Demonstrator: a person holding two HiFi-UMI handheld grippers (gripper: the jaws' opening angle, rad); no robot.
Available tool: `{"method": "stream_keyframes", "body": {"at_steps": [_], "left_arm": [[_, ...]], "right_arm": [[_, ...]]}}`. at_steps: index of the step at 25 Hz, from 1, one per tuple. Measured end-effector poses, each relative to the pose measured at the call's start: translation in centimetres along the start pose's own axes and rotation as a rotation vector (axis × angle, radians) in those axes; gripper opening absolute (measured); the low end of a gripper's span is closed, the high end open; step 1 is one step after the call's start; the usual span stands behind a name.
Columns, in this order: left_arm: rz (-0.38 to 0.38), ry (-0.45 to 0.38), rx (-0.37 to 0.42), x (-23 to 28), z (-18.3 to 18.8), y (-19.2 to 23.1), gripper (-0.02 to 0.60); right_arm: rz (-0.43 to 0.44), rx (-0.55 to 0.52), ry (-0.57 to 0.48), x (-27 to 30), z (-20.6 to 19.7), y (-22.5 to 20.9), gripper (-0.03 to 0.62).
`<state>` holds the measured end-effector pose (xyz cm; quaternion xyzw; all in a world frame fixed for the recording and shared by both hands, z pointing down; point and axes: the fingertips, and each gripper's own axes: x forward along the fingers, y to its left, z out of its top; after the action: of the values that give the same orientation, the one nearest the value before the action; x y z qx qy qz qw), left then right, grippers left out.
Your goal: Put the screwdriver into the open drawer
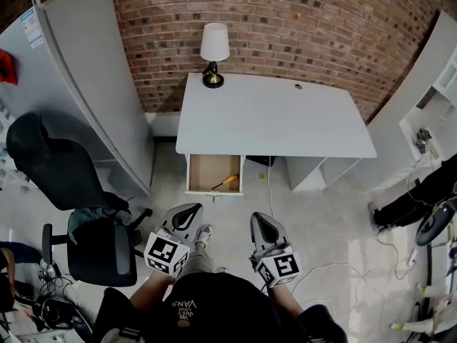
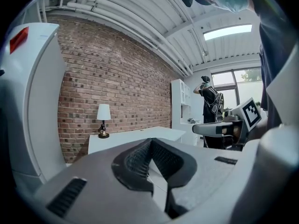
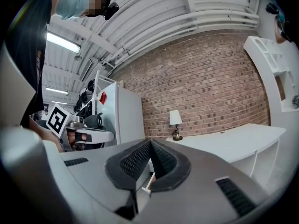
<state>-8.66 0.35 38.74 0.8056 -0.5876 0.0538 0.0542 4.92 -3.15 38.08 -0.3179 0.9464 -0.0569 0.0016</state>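
An orange-handled screwdriver (image 1: 227, 181) lies inside the open drawer (image 1: 214, 191) under the left end of the white desk (image 1: 271, 116). My left gripper (image 1: 187, 211) and right gripper (image 1: 261, 221) are held side by side in front of the person's body. Both are well short of the drawer and point toward it. In the left gripper view the left gripper (image 2: 150, 142) has its pads meeting, with nothing between them. The right gripper (image 3: 150, 142) looks the same in its own view, shut and empty.
A table lamp (image 1: 214, 52) stands at the desk's back left corner against the brick wall. A black office chair (image 1: 78, 191) is to the left of the person. White cabinets stand on the left, and white shelving (image 1: 428, 120) on the right.
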Motion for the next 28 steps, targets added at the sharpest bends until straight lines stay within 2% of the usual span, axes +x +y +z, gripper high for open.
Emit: {"method": "stream_keyframes", "body": {"at_steps": [7, 28], "left_arm": [[0.03, -0.009, 0.001, -1.6, 0.6, 0.4, 0.008], [0.034, -0.036, -0.008, -3.2, 0.7, -0.2, 0.008]], "right_arm": [[0.019, -0.034, 0.012, -0.1, 0.8, 0.5, -0.003], [0.034, -0.061, 0.026, -0.2, 0.7, 2.3, -0.003]]}}
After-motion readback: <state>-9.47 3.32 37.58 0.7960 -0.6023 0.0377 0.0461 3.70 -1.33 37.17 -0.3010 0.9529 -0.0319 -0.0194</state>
